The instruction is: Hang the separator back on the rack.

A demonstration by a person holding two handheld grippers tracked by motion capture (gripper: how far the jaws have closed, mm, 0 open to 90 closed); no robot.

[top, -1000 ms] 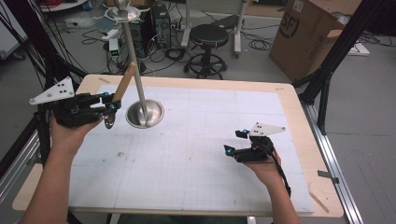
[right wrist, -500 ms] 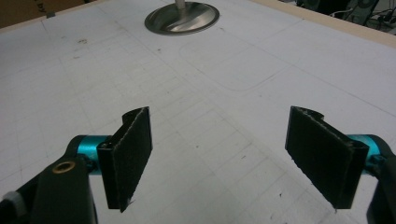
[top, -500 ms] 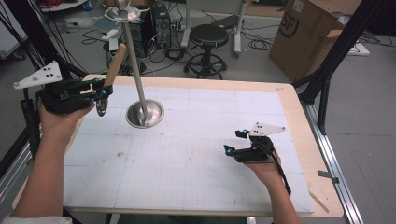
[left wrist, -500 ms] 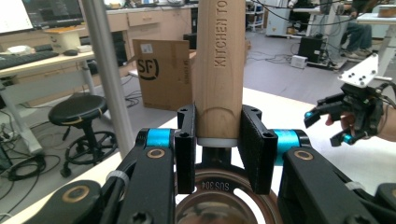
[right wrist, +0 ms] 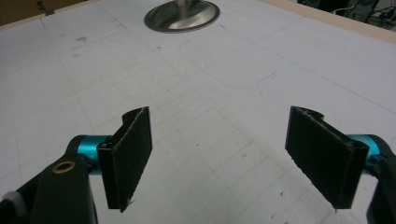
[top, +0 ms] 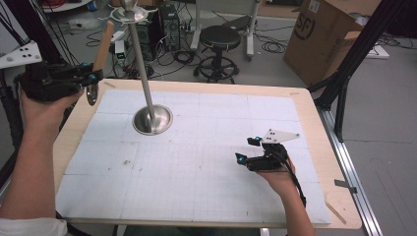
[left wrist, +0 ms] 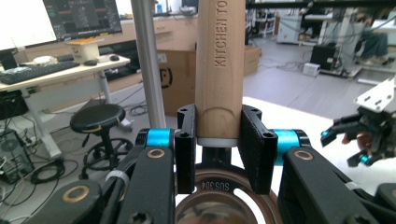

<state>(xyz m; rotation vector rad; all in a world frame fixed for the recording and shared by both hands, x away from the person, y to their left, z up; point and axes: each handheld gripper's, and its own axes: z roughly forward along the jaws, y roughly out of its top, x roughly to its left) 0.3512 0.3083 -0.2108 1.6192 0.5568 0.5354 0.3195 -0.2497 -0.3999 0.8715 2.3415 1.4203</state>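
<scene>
At far left of the high view, above the table's (top: 324, 147) left edge, the left gripper (top: 90, 77) is sitting raised in the person's left hand (top: 42, 105), its jaws clamping a wooden-handled utensil (top: 102, 42). The wooden handle is pointing up and leaning slightly right, while a small metal end is hanging below the jaws. From the left gripper view, the black pads are pressing both sides of the handle (left wrist: 219, 70) near its lower end, just above a white collar; raised lettering on the wood is reading "KITCHEN TO…", and a round steel part stamped "SUS304" is showing beneath the jaws. What kind of utensil head it is cannot be told.

Just right of that, a steel stand (top: 142, 69) is rising upright from a round base (top: 153, 119) resting on the white gridded mat (top: 196, 167); its pole is standing near the utensil but apart from it, and a small dish-like top is sitting at the pole's upper end.

Farther right, near the table's front right area, the right gripper (top: 246, 150) is resting low over the mat in the person's right hand (top: 280, 177), pointing left. From the right gripper view, its jaws are standing wide apart, holding nothing, with bare mat between them and the stand's base (right wrist: 182, 16) lying well ahead.
</scene>
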